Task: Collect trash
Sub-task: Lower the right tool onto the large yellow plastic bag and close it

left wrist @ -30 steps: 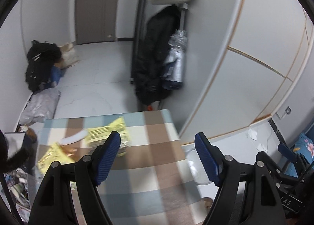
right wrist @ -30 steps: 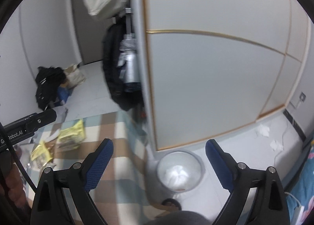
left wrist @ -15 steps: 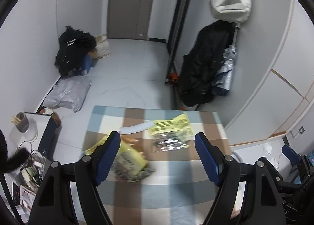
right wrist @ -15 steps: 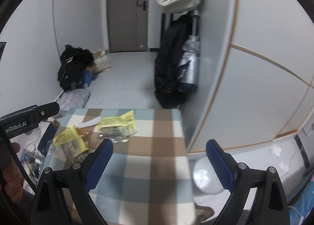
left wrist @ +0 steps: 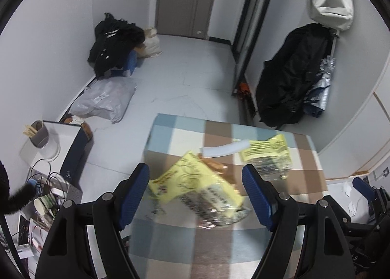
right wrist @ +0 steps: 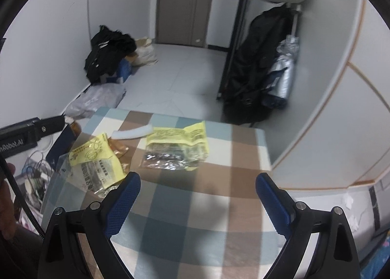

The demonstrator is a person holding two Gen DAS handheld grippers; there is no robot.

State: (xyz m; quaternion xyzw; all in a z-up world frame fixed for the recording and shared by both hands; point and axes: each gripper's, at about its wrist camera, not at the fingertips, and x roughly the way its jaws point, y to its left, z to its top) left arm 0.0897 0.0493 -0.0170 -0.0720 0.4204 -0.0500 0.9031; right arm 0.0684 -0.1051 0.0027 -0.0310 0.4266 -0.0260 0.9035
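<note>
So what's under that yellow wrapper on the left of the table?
A crumpled orange-brown wrapper pokes out from beneath the yellow wrapper, which lies on the checked tablecloth. Anything else under it is covered.

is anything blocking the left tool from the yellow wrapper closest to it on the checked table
Nothing visible blocks it. The left tool is open, and the crumpled yellow plastic wrapper lies on the checked tablecloth framed between its fingers. A small orange wrapper and a white curved strip lie beyond it, not in the path.
</note>
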